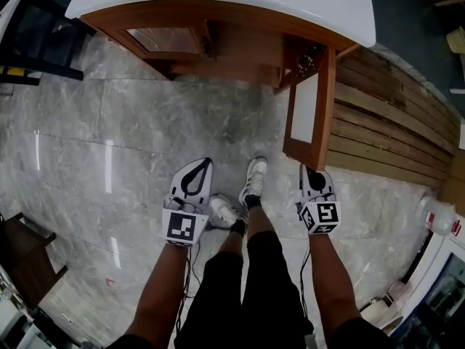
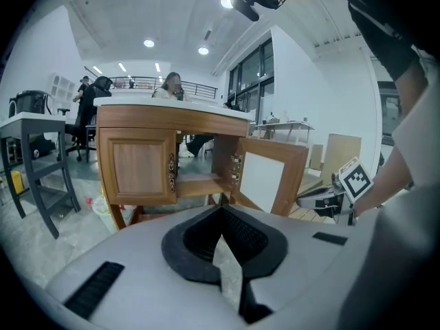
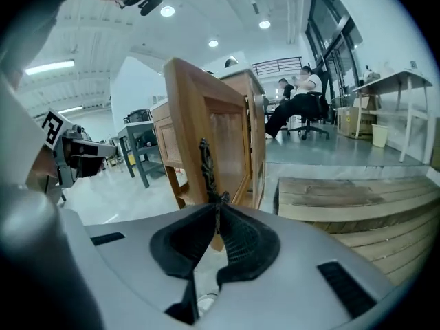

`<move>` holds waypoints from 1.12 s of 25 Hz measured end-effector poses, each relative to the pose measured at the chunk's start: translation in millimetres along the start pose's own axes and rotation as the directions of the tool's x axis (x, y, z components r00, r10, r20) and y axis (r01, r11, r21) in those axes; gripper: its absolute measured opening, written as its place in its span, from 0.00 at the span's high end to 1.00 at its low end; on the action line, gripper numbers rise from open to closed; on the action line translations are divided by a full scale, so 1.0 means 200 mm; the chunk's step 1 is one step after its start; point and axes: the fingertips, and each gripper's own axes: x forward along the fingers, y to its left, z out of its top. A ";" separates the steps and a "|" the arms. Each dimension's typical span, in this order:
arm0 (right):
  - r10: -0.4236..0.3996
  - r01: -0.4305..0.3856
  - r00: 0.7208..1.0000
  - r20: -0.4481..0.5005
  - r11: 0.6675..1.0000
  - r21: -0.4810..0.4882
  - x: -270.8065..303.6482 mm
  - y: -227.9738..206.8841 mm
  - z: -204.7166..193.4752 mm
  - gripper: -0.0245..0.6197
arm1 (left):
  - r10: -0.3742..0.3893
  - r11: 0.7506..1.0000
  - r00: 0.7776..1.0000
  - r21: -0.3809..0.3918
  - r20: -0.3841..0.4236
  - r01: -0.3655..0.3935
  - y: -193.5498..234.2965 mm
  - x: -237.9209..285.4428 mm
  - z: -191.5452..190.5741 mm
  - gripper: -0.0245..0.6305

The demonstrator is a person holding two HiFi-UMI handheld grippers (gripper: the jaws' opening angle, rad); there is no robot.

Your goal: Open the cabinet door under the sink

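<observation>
As it points downward, right hand-held gripper [image 3: 218, 199] clamps handle [image 3: 205, 165].

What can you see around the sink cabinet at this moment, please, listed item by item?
sink cabinet: one, brown wood with white top, ahead of the person
closed door: one, brown, cabinet front, on the left claw's side
open door: one, brown frame with white inner panel, swung out toward the right claw
handle: one, dark, on the open door's outer face
plank platform: one, brown, on the floor beside the open door
floor: one, grey marbled, under everything
shoes: two, white, between the claws
left claw: one, grey, closed and empty, apart from the cabinet
right claw: one, grey, closed on the handle's lower end
</observation>
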 end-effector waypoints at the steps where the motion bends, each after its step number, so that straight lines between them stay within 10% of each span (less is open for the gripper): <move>1: -0.009 0.009 1.000 0.003 1.000 -0.006 -0.03 0.02 0.00 0.91 | 0.002 1.000 1.000 -0.002 -0.002 -0.002 0.00 -0.01 0.00 0.93; 13: 0.217 -0.201 0.961 0.173 0.974 -0.106 -0.24 0.61 0.56 0.92 | 0.080 0.995 0.994 -0.063 0.080 -0.075 0.05 -0.13 0.24 0.93; 21: 0.325 -0.249 0.912 0.249 0.923 -0.293 -0.06 0.82 0.90 0.92 | 0.141 0.986 0.985 -0.098 0.095 -0.132 0.18 -0.10 0.33 0.93; 28: 0.360 -0.289 0.878 0.315 0.924 -0.251 0.22 0.86 1.07 0.92 | 0.168 0.982 0.982 -0.102 0.091 -0.159 0.30 0.03 0.39 0.93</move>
